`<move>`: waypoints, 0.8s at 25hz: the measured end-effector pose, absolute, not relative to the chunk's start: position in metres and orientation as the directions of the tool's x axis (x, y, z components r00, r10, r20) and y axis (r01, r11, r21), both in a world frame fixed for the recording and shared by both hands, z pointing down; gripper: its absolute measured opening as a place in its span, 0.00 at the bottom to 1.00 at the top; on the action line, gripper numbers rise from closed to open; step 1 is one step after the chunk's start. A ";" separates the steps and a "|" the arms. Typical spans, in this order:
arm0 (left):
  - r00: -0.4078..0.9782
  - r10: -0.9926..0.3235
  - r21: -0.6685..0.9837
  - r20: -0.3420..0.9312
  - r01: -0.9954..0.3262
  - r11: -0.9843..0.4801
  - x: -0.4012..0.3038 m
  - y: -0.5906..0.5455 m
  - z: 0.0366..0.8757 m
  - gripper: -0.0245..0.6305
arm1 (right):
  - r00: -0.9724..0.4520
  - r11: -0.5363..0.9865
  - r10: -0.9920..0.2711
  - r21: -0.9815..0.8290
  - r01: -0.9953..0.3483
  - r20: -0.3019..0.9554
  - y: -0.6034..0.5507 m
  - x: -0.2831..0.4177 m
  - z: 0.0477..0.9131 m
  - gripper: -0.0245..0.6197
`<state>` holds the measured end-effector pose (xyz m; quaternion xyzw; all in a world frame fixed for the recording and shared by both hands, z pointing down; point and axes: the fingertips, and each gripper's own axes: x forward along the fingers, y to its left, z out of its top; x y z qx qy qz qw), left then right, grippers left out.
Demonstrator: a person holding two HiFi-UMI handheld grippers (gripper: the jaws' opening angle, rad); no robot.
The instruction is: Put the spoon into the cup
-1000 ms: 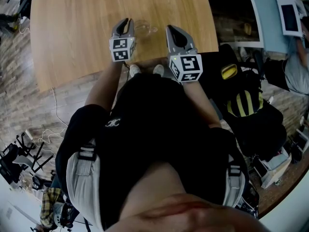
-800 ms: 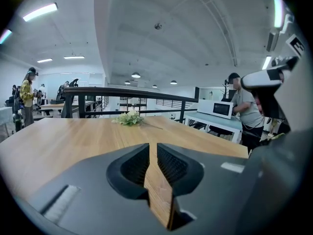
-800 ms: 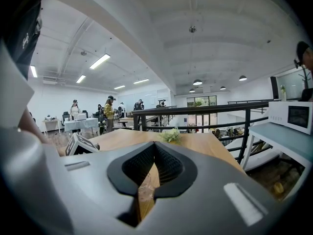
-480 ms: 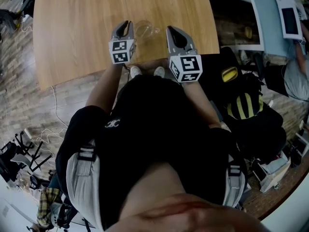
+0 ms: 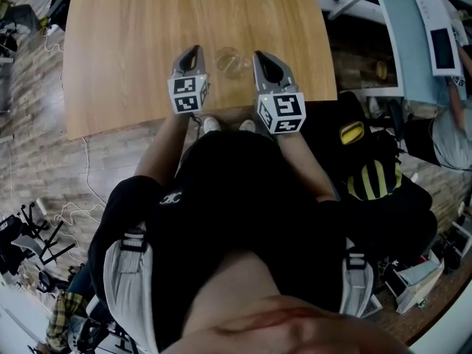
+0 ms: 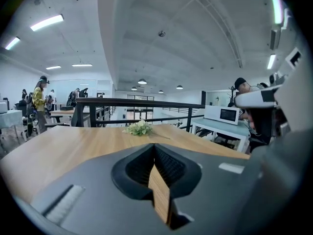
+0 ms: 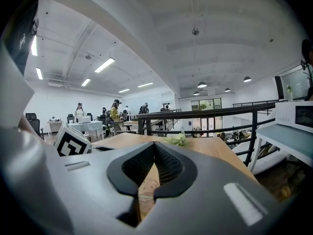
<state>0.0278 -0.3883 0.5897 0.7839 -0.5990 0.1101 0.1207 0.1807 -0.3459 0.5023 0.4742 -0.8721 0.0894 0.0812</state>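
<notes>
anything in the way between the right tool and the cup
Nothing visible. The clear cup stands on the table just left of the right tool, with only bare wood between them. The left tool is on the cup's other side. No spoon shows in any view.

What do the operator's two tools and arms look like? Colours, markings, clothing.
Left tool and right tool match: grey shells tapering to a point, black ribbed inner pads, each carrying a white cube printed with black square markers. No cables show. The person wears a black short-sleeved top and grey shoulder straps.
</notes>
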 end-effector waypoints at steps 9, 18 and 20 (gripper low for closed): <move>0.216 -0.939 0.088 0.266 -0.976 -0.200 0.028 -0.385 0.522 0.06 | -0.543 0.535 -0.817 -0.095 -0.840 0.197 -0.354 0.175 0.497 0.04; 0.206 -0.970 0.054 0.132 -0.978 -0.201 0.028 -0.374 0.444 0.06 | -0.483 0.478 -0.871 -0.070 -0.876 0.092 -0.372 0.186 0.462 0.04; 0.192 -0.975 -0.004 0.115 -0.981 -0.194 0.030 -0.367 0.443 0.06 | -0.466 0.462 -0.882 -0.067 -0.884 0.067 -0.371 0.189 0.456 0.04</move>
